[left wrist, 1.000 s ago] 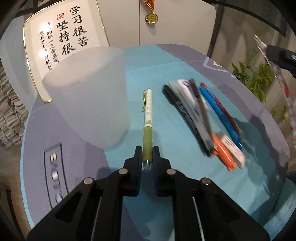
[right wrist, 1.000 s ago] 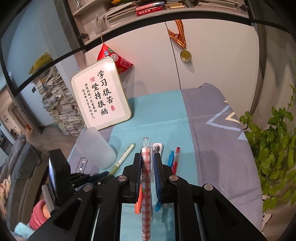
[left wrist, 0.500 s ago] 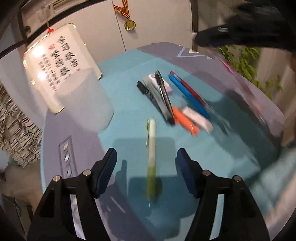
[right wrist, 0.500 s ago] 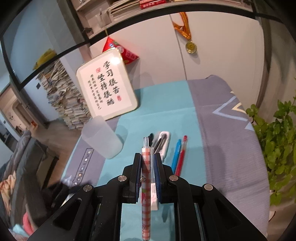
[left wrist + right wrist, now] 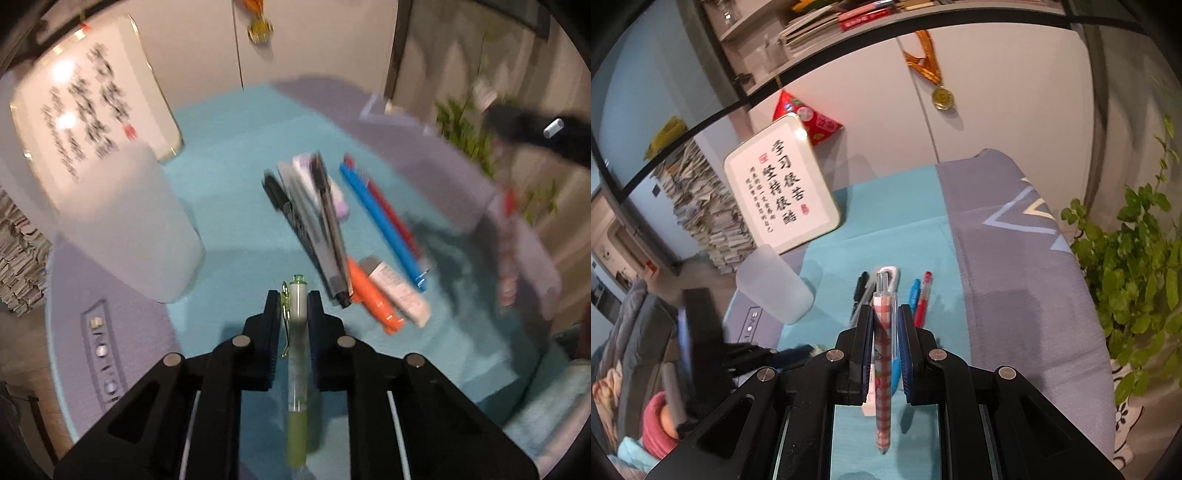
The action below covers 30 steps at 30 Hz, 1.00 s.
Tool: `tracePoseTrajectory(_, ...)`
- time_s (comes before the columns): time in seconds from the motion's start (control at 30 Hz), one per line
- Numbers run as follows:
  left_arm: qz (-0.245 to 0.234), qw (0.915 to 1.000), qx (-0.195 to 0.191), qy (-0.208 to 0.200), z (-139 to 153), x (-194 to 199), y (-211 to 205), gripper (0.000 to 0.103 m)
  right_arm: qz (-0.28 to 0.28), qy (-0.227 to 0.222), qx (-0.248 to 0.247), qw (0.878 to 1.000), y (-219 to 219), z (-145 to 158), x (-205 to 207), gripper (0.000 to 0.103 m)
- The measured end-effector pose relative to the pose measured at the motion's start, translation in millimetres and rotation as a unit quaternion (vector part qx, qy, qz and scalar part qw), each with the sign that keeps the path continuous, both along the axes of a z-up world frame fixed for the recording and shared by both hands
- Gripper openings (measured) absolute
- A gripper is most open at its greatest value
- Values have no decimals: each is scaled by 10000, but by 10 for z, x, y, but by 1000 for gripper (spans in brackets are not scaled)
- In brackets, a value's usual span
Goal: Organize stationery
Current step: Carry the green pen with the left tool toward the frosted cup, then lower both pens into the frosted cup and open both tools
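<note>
My left gripper point(image 5: 293, 301) is shut on a green pen point(image 5: 297, 354) and holds it above the teal mat, cap end forward. A frosted plastic cup point(image 5: 122, 221) stands to its left. My right gripper point(image 5: 885, 314) is shut on a red-checked pen point(image 5: 883, 354), held above the table. Several pens lie on the mat: black and grey pens point(image 5: 314, 229), a blue pen point(image 5: 380, 225), a red pen point(image 5: 397, 221), an orange marker point(image 5: 373, 299) and a white eraser point(image 5: 397, 291). The cup also shows in the right wrist view point(image 5: 775, 288).
A framed calligraphy sign point(image 5: 781, 188) leans at the back left of the table. A remote-like panel point(image 5: 101, 354) lies on the grey cloth at left. A green plant point(image 5: 1134, 266) stands off the table's right edge. White cabinet doors stand behind.
My left gripper let the green pen go and opened wide half a second ago; now it is shut on the pen further along its body. The right gripper keeps holding the checked pen.
</note>
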<state>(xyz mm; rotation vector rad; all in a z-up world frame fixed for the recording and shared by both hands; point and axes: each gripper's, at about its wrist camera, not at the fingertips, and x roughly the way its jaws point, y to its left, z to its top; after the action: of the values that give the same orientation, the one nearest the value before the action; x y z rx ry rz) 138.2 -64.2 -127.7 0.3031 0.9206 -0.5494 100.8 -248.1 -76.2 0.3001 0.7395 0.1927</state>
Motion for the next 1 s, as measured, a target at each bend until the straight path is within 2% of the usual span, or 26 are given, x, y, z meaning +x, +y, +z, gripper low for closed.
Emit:
tracePoseTrajectory(0.2,204,9938,-604,-916,724,-343,291,12,226,-212,-178,9994,204,118,-14,14)
tracePoseTrajectory(0.33,438,9861,-856,-1355,998,-413,451,12,372,-321,-263,9984,363,190,-2,14)
tracePoseTrajectory(0.4,586,9824,-1047,-1430,1095,-358,539,12,464,-404,-268,9977,450,238,29,14)
tracePoseTrajectory(0.6,1245,9667,-1212,-1877,1218,-107,691,12,811,-888,-457,9917,880,512,232,14)
tracePoseTrajectory(0.7,1860,9509,-1276,-2121,1249,105,788,12,984,-1121,-501,9875,1097,641,356,14)
tracePoseTrajectory(0.77,2072,9442,-1409,-2136,1266,220,847,12,1015,-1229,-486,9860,1202,711,458,14)
tracePoseTrajectory(0.87,2244,9357,-1860,-1988,1282,421,971,12,965,-1351,-474,9850,1316,781,614,14)
tracePoseTrajectory(1.0,2301,9280,-2148,-1994,1302,608,1030,12,837,-1430,-319,9857,1387,811,824,14)
